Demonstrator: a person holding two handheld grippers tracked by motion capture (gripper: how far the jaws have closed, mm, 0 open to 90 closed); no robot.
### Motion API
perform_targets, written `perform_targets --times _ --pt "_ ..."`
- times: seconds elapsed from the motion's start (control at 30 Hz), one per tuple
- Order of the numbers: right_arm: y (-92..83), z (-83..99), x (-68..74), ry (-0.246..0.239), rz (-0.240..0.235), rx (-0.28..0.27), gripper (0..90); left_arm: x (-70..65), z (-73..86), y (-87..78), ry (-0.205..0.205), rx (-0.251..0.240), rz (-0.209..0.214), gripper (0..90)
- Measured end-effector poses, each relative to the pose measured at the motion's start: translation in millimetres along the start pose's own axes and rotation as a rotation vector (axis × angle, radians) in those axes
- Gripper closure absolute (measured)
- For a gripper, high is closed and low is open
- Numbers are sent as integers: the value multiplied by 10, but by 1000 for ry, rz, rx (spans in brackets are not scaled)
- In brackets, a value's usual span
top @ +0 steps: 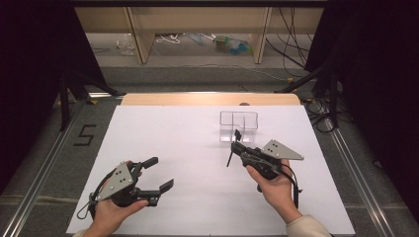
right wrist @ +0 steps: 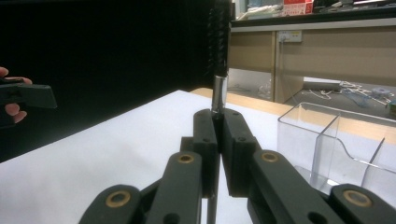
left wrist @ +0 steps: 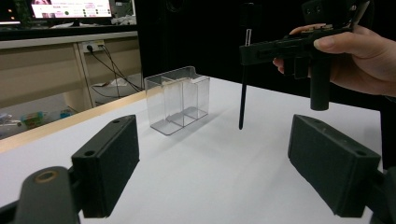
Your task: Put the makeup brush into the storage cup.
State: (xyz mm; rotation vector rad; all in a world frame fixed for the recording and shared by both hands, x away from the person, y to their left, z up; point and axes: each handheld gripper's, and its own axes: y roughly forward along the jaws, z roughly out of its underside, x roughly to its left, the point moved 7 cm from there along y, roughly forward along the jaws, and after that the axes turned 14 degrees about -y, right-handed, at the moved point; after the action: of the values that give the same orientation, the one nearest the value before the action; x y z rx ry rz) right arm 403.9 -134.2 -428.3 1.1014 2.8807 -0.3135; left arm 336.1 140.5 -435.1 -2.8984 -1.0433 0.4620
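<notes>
Two tools: left tool (top: 159,172) gapes wide, right tool (top: 236,146) pinches a thin brush (left wrist: 243,100), bristles blurred.

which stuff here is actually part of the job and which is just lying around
Part of the job:
- thin black brush, upright, pinched in the shut right gripper
- clear divided container on the white table, just beyond the brush
- left gripper, jaws open, nothing between them

Just lying about:
- cables and clutter on the floor under the far bench
- monitor on the bench

A white table (top: 197,197) bears a clear divided container (top: 239,126)
</notes>
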Motion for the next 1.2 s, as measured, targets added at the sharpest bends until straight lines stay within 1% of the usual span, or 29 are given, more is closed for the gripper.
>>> perform_targets --times 0.03,0.1,0.13,0.17,0.2,0.23,0.27,0.33,0.37,0.4,0.43,0.53,0.6,0.63,0.67,0.73,0.8,0.83,0.87,0.9,0.93,1.0,1.2 --pt "-6 -5 3 7 -7 3 856 7 0 -9 4 -2 1 166" --pt "-4 -14 -11 5 -4 -1 856 13 6 -22 -9 -9 1 166" --pt "2 -18 -28 -2 6 -6 856 23 9 -35 -3 -2 -4 166" --pt "6 -18 -40 -5 12 -7 856 24 14 -40 -16 -3 -9 165" --pt "7 -24 -38 -1 7 -12 856 27 16 -45 -13 -1 -10 166" --pt "6 -22 -35 5 1 -3 856 27 18 -47 -14 -1 -11 166" --pt "18 -29 -40 4 5 -16 856 27 19 -48 -13 0 -12 166" --pt "25 -34 -40 5 6 -17 856 26 23 -45 -12 1 -11 166" --pt "26 -34 -44 1 6 -13 856 27 26 -42 -12 3 -9 166" --pt "22 -30 -46 -3 8 1 856 31 27 -38 -7 4 -7 166" --pt "28 -34 -57 -7 20 -5 856 33 30 -38 -7 5 -8 165" --pt "35 -47 -72 -5 20 -17 856 37 34 -36 -17 4 -12 166" --pt "33 -51 -76 -4 20 -12 857 41 40 -35 -16 9 -11 166" --pt "35 -47 -86 -9 24 -5 856 38 41 -22 -19 1 -3 166" --pt "39 -48 -90 -8 28 -6 856 39 49 -25 -22 10 -9 167" --pt "40 -48 -100 -14 28 -7 856 48 52 -21 -13 14 -6 168" --pt "48 -54 -113 -18 32 -10 856 50 53 -18 -24 12 -8 169" --pt "53 -63 -110 -13 30 -18 856 54 53 -16 -24 10 -8 169" --pt "48 -60 -115 -15 32 -4 856 57 54 -16 -26 10 -9 169" --pt "53 -67 -127 -21 40 -10 856 61 52 -12 -22 6 -4 169" --pt "57 -74 -129 -18 40 -17 856 63 54 -11 -23 6 -5 169" --pt "59 -70 -129 -13 31 -1 856 69 58 -15 -21 15 -12 170" --pt "73 -84 -167 -17 45 -11 856 70 64 -11 -28 16 -15 170"
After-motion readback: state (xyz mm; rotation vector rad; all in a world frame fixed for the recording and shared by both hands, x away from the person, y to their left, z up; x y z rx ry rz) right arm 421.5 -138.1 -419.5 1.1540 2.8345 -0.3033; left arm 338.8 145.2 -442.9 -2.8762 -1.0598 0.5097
